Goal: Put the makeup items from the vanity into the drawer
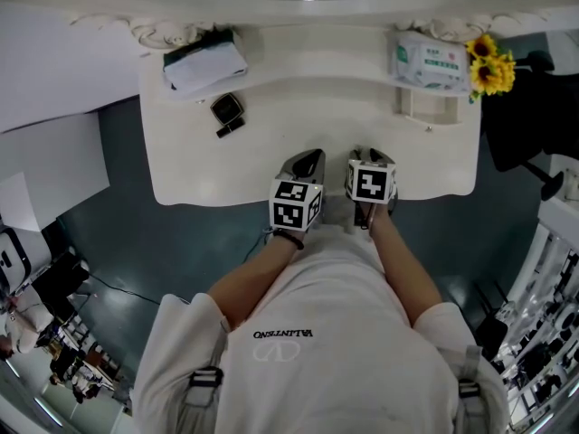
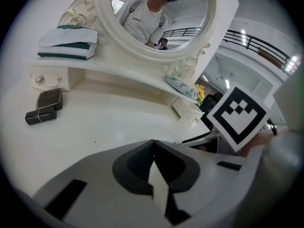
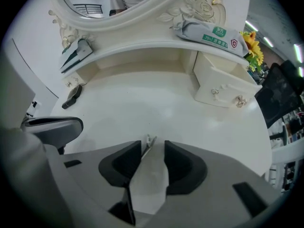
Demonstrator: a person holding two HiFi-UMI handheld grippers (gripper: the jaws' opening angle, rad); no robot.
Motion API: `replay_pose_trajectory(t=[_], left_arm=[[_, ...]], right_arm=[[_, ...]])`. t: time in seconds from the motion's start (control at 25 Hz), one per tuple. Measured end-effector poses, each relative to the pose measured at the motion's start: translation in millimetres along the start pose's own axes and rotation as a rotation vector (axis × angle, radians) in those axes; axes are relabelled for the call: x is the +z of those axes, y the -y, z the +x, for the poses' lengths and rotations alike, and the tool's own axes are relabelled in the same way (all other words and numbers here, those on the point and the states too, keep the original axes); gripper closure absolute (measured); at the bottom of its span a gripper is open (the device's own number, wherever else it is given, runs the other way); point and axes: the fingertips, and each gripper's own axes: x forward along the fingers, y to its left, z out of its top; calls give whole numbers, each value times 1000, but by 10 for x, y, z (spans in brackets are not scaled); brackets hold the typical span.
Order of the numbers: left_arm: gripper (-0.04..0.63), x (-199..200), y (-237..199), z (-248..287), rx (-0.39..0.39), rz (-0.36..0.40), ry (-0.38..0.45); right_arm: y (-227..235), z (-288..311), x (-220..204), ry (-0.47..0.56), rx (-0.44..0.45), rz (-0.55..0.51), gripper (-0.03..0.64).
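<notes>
A black compact (image 1: 227,108) and a black tube (image 1: 230,128) lie at the back left of the white vanity top (image 1: 298,107); the left gripper view shows the compact (image 2: 49,99) and the tube (image 2: 40,116) side by side. A small drawer unit (image 1: 425,107) with metal knobs (image 3: 223,87) sits under the right shelf. Both grippers hover at the vanity's front edge. My left gripper (image 1: 312,155) is shut and empty, tips meeting (image 2: 153,142). My right gripper (image 1: 373,155) has its jaws partly apart (image 3: 153,144), with a small metal piece (image 3: 149,140) at the tips, beside the left jaw.
A folded white and green cloth (image 1: 204,61) lies on the left shelf, and a wipes pack (image 1: 430,61) with sunflowers (image 1: 488,66) on the right shelf. An oval mirror (image 2: 159,18) stands at the back. A dark chair (image 1: 525,116) stands beyond the vanity's right end.
</notes>
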Motion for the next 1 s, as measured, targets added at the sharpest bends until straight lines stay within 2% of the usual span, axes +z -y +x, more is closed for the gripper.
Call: replay_pose_trajectory(t=[0.04,0.08,0.24,0.68,1.0], left_arm=[[595,-4,-7,-3,0,0,-1],[595,-7,-15,-5,1,-1,-2],[595,-19,-55,-15,11,-5,-4],[595,42,-21,-8,11,2,9],[595,76,205,125,-14,1,-15]], right_arm=[[9,4,7,2,-8,-3,486],[17,10,1,-2,-16,-3,518],[10,24,1,-8,-31,-24,569],[7,-18,45,21,12,-24,574],[159,-149,117,69,16,-5,574]])
